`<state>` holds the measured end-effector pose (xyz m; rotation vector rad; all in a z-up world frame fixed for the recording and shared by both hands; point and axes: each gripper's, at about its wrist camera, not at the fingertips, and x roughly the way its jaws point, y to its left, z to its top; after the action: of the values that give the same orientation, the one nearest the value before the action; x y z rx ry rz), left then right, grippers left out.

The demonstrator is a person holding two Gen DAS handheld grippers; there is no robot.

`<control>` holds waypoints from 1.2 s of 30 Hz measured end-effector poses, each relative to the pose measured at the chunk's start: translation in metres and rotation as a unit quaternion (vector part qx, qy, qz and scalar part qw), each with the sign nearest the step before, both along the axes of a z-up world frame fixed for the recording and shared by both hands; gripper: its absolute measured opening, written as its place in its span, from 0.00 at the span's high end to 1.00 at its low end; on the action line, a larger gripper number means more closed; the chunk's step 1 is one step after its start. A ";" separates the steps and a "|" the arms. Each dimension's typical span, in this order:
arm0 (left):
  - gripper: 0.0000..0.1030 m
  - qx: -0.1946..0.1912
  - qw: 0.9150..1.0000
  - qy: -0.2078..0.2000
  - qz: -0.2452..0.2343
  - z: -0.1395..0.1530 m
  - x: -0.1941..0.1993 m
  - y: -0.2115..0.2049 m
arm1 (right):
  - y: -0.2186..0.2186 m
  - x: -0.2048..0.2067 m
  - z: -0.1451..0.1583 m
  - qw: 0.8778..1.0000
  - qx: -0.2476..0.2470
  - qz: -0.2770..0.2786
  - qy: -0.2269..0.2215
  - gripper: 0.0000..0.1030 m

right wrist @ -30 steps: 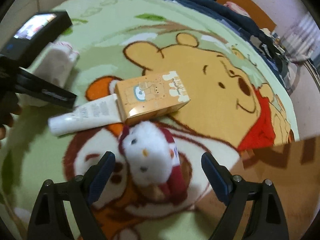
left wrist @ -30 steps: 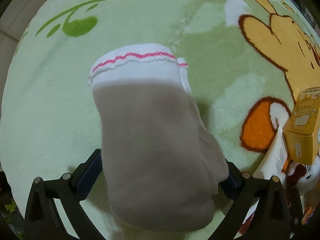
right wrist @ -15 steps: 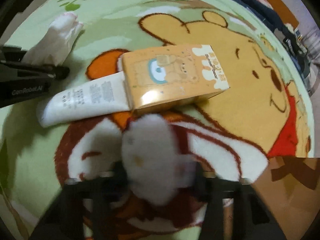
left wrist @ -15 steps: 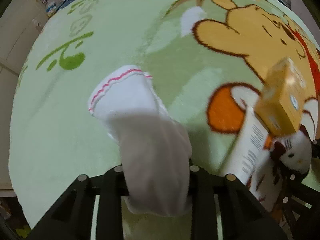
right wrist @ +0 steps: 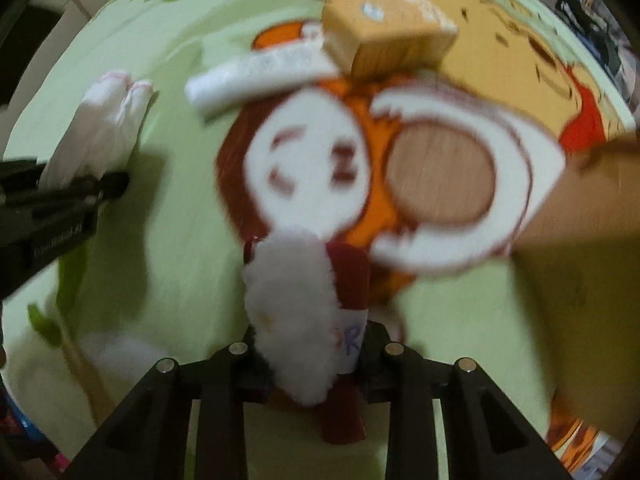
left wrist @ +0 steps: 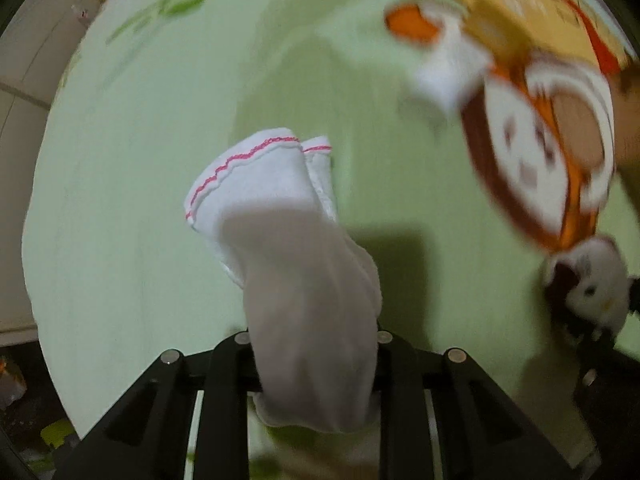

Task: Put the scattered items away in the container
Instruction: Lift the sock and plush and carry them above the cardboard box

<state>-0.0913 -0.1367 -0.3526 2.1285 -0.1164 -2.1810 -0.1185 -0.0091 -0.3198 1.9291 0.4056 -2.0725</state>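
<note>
Between the black fingers of the left gripper [left wrist: 314, 364] hung a white cotton sock with a pink scalloped line at the cuff [left wrist: 280, 248], pinched near its toe end so that the cuff dangled toward the green plush blanket [left wrist: 132, 200]. It looked light and limp, a thing that folds wherever it is taken; a pinch through the bunched cloth seemed enough, though thin fabric could slide out of a loose hold. The fingers stood nearly together and were closing, the cloth squeezed between them.

Under the right gripper [right wrist: 316, 364] a small white fluffy plush toy with a dark red body [right wrist: 308, 312] was clamped about its middle, fingers drawn close against the pile. Soft and springy by the look of it, it would squash rather than break, and its fur gave plenty to bite on.

Beyond the toy, in the blurred right wrist view, a white squeeze tube [right wrist: 260, 76] lay on the blanket with one end touching or tucked under an orange cardboard box printed with a cartoon bear [right wrist: 392, 36]. The box would be stiff and best taken across its narrow sides; the tube, smoother, might slip.

At the right edge a brown cardboard surface [right wrist: 580, 240] showed, likely the container, though I could not tell for certain.
</note>
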 end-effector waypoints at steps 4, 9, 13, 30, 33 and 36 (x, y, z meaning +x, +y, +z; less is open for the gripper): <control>0.77 -0.004 1.000 -0.029 -0.003 -0.002 0.043 0.013 | 0.006 0.024 0.005 0.999 -0.018 -0.018 -0.029 0.72; 0.77 0.024 0.999 -0.025 0.017 0.036 0.069 0.024 | 0.019 0.035 0.037 0.996 -0.058 -0.057 -0.034 0.72; 0.77 0.018 0.999 0.039 0.008 0.104 0.066 0.038 | 0.031 0.037 0.105 0.993 -0.087 -0.073 0.035 0.72; 0.75 0.007 0.951 0.305 -0.042 0.373 0.019 0.060 | 0.107 0.075 0.379 0.920 -0.125 -0.100 0.358 0.72; 0.75 0.013 0.944 0.323 -0.071 0.392 0.029 0.085 | 0.127 0.084 0.390 0.912 -0.125 -0.118 0.373 0.72; 0.74 0.023 0.939 0.329 -0.096 0.406 0.032 0.108 | 0.150 0.096 0.404 0.906 -0.119 -0.136 0.384 0.72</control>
<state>-0.0588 -0.0291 0.0530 1.3353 -0.2286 -2.8986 -0.0224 0.1409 0.0837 1.0067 0.0140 -2.8583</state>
